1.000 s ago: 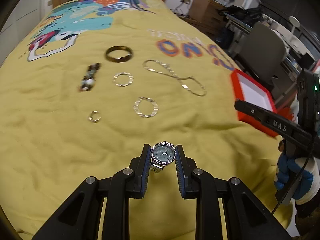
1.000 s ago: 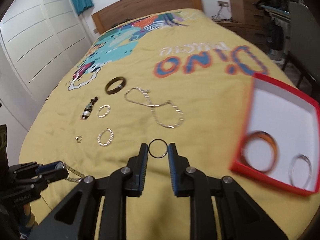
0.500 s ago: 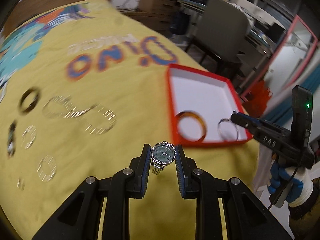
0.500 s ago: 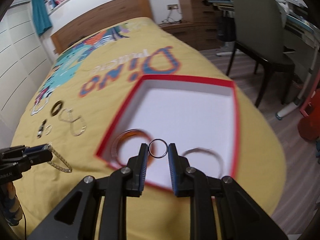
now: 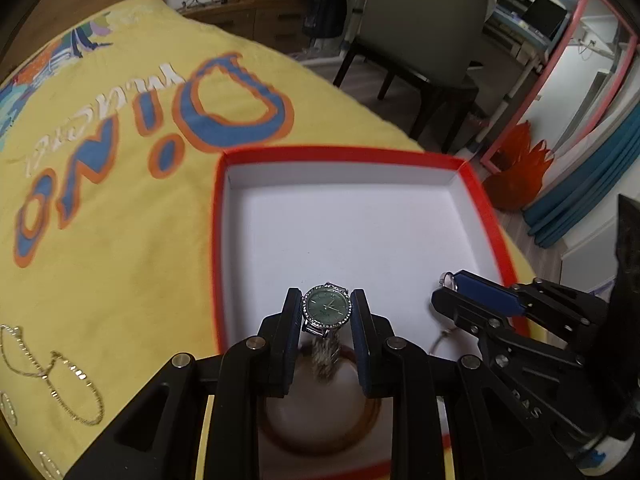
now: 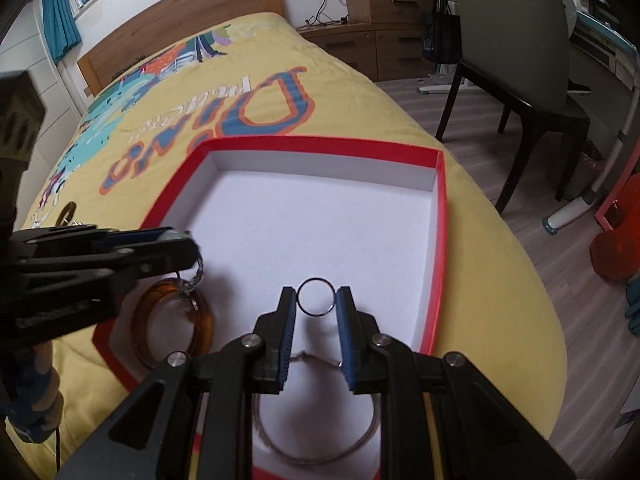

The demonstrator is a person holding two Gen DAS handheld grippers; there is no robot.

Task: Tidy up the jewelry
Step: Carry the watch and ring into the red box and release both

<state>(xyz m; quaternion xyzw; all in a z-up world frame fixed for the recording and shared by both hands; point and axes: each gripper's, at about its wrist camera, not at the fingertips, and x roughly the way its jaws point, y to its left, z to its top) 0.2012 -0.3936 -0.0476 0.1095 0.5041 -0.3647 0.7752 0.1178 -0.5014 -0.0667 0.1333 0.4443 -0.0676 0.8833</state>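
My left gripper [image 5: 326, 308] is shut on a silver watch [image 5: 327, 311] with a green face, held above the near part of the red box [image 5: 218, 240] with a white floor. Its chain strap hangs over an amber bangle [image 6: 204, 320] lying in the box. My right gripper [image 6: 316, 298] is shut on a thin dark ring [image 6: 316, 297], also above the box [image 6: 438, 248]. A thin silver hoop [image 6: 320, 458] lies in the box under the right gripper. In the left wrist view the right gripper [image 5: 450, 286] is just to the right.
The box sits on a yellow bedspread [image 5: 120, 240]. A silver chain [image 5: 52, 376] and small hoops lie on the bed to the left. A dark bangle [image 6: 66, 213] lies further off. A grey chair [image 6: 516, 60] stands beside the bed edge.
Both grippers have swung from the spread-out jewelry over to the red box and now hover above its near part, still holding the watch and the ring.
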